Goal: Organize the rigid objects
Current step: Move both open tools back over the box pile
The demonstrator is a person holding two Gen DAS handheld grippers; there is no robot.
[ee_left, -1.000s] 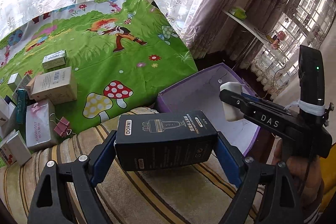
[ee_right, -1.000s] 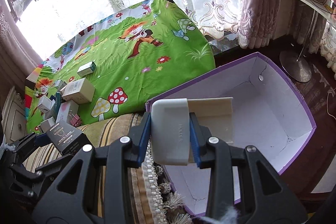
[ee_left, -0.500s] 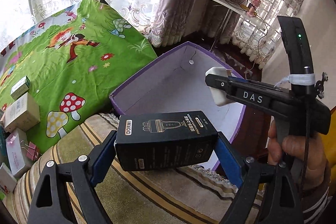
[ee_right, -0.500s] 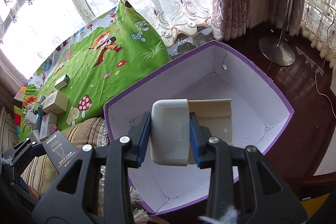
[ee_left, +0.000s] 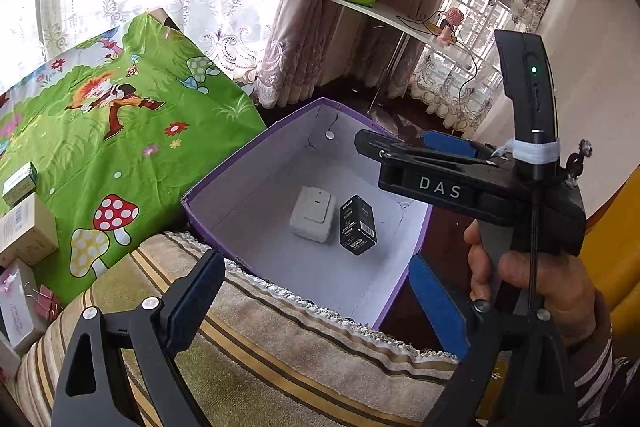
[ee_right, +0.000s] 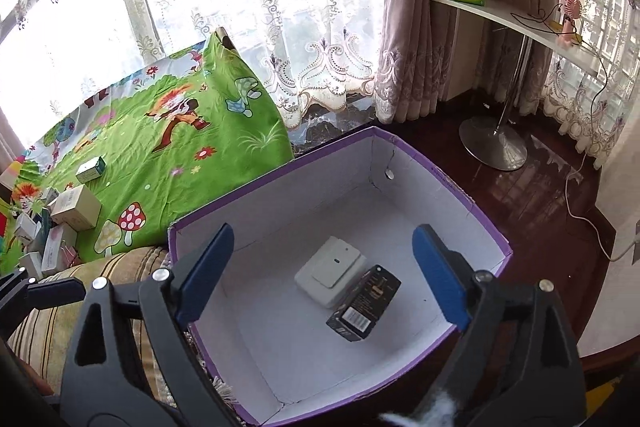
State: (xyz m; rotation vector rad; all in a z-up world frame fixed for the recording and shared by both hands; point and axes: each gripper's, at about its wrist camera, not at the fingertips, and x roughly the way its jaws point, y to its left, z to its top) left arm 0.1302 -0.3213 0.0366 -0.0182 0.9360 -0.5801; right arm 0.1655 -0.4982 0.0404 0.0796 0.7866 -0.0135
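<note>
A purple box with a white inside (ee_left: pixel 208 223) (ee_right: pixel 472 203) stands on the floor beside the striped cushion. On its floor lie a white box (ee_left: pixel 313 213) (ee_right: pixel 331 271) and a black box (ee_left: pixel 357 225) (ee_right: pixel 364 303), side by side and touching. My left gripper (ee_left: pixel 316 303) is open and empty above the box's near rim. My right gripper (ee_right: pixel 322 275) is open and empty above the box; it also shows in the left wrist view (ee_left: pixel 424 155), held in a hand at the right.
A green cartoon mat (ee_left: pixel 120 131) (ee_right: pixel 180 139) lies to the left, with several small boxes (ee_left: pixel 24 231) (ee_right: pixel 76 207) and pink clips (ee_left: pixel 46 301) at its left end. A striped cushion (ee_left: pixel 280 355) lies below. A stand's metal base (ee_right: pixel 492 143) and a cable are on the dark floor.
Both grippers opened and let go. The black box and the white box dropped and now lie on the purple box's floor.
</note>
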